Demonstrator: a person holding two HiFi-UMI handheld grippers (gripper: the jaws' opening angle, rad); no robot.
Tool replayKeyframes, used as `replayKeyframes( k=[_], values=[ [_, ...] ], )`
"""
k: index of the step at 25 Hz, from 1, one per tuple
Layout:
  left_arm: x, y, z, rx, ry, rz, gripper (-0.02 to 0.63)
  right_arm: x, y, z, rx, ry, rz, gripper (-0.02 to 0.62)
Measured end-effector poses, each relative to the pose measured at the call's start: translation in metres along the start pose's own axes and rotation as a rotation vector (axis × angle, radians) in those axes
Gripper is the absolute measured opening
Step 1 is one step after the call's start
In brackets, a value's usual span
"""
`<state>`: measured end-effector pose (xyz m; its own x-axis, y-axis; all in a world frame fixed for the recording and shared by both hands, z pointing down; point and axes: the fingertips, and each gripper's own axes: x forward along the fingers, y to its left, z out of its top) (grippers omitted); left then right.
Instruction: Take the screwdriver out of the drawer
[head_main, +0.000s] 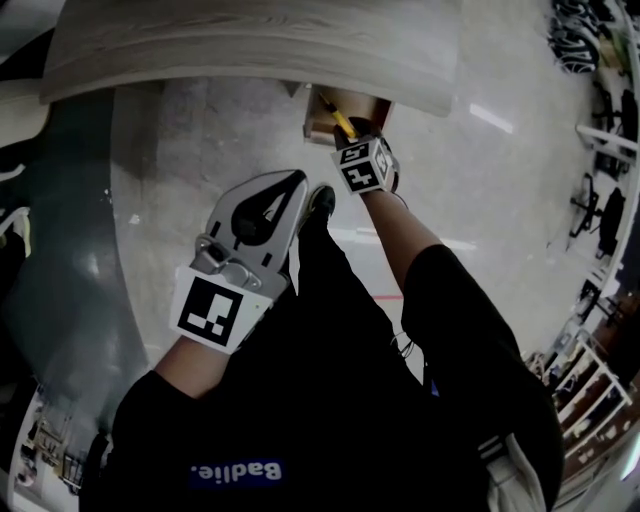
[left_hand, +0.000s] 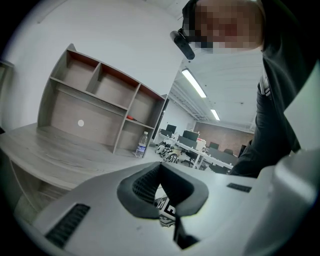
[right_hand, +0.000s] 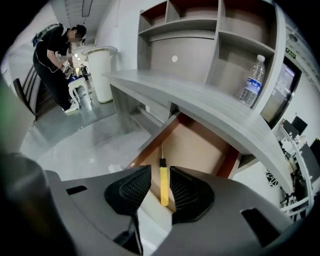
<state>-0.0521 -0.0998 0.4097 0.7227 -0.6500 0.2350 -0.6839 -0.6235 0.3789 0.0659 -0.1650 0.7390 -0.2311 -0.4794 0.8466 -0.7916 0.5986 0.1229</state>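
Note:
A screwdriver (right_hand: 163, 185) with a yellow handle and thin metal shaft lies lengthwise in the pulled-out wooden drawer (right_hand: 200, 145) under the grey desk. My right gripper (right_hand: 160, 176) hangs over the drawer, pointing steeply down, jaws open on either side of the handle and apart from it. In the head view the screwdriver (head_main: 343, 124) shows in the drawer (head_main: 322, 118) just beyond the right gripper (head_main: 352, 142). My left gripper (head_main: 298, 185) is held back near the body, shut and empty; in its own view the left gripper (left_hand: 161, 167) has its pads meeting.
The grey desk top (head_main: 250, 40) overhangs the drawer. A shelf unit (left_hand: 100, 100) stands on the desk with a water bottle (right_hand: 251, 82) beside it. A person (right_hand: 55, 50) works at the far left near a white round stand (right_hand: 102, 70). My shoe (head_main: 320, 200) is near the drawer.

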Motion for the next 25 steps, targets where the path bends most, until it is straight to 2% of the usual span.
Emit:
replayKeyframes(
  k=[11, 17, 25],
  values=[
    [0.002, 0.013, -0.018, -0.025, 0.011, 0.020, -0.002, 0.042, 0.000, -0.024, -0.060, 0.089, -0.003, 0.135],
    [-0.002, 0.022, -0.026, -0.032, 0.028, 0.032, -0.002, 0.057, -0.002, -0.025, -0.087, 0.117, -0.008, 0.135],
    [-0.011, 0.040, -0.028, -0.054, 0.033, 0.058, -0.002, 0.070, -0.003, -0.030, -0.073, 0.165, -0.023, 0.132]
  ],
)
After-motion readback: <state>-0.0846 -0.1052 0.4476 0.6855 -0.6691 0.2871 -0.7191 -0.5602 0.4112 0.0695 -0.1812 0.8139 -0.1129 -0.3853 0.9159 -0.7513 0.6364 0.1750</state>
